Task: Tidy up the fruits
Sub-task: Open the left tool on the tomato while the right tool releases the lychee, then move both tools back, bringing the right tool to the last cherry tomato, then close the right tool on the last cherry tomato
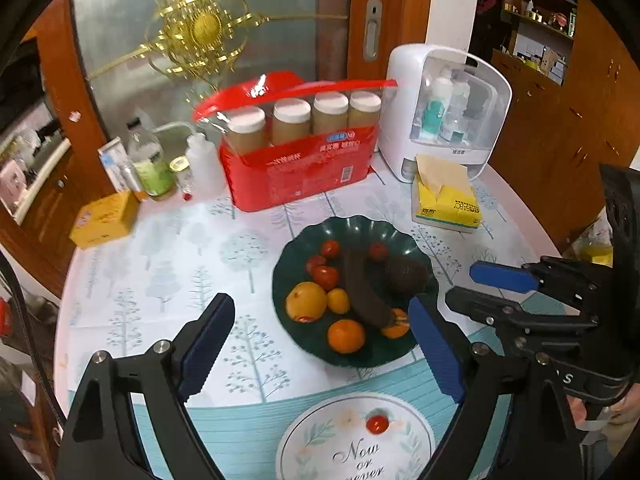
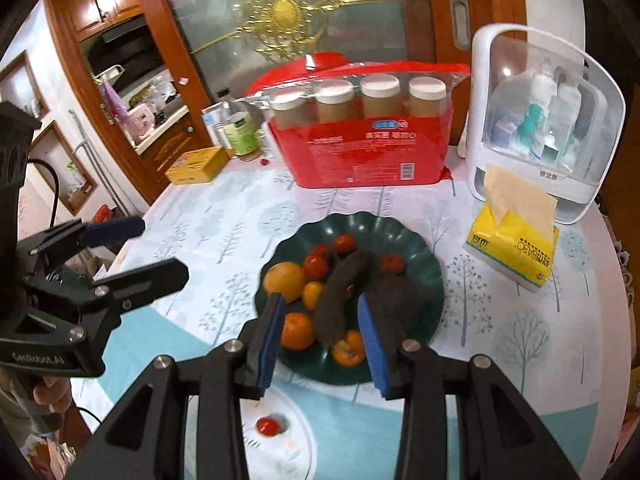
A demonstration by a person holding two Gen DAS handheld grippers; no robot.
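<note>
Left wrist view: the left gripper point(image 1: 322, 344) hangs over the table point(image 1: 168, 264) with its blue pads wide apart and nothing between them, and the near edge of the green plate point(image 1: 400, 236) lies in the gap. On that plate sit a large orange point(image 1: 306, 301), a smaller orange point(image 1: 346, 335), a little yellow fruit point(image 1: 338, 300), several small tomatoes point(image 1: 326, 277) and two dark brown fruits, one long point(image 1: 360, 288) and one round point(image 1: 406, 274); what kind they are is hard to make out. Another orange fruit point(image 1: 396, 324) is partly hidden behind the long dark one. A single tomato point(image 1: 377, 423) rests on the white plate point(image 1: 320, 432) nearest the camera, whose lower part is cut off by the frame. In the right wrist view the right gripper point(image 2: 320, 330) hovers over the near side of the green plate, pads apart and gripping nothing; its pads block part of the fruit. At the back stand a red box of jars point(image 1: 298, 164), a tissue pack point(image 1: 446, 196) and a white organizer point(image 1: 444, 108), blurred.
</note>
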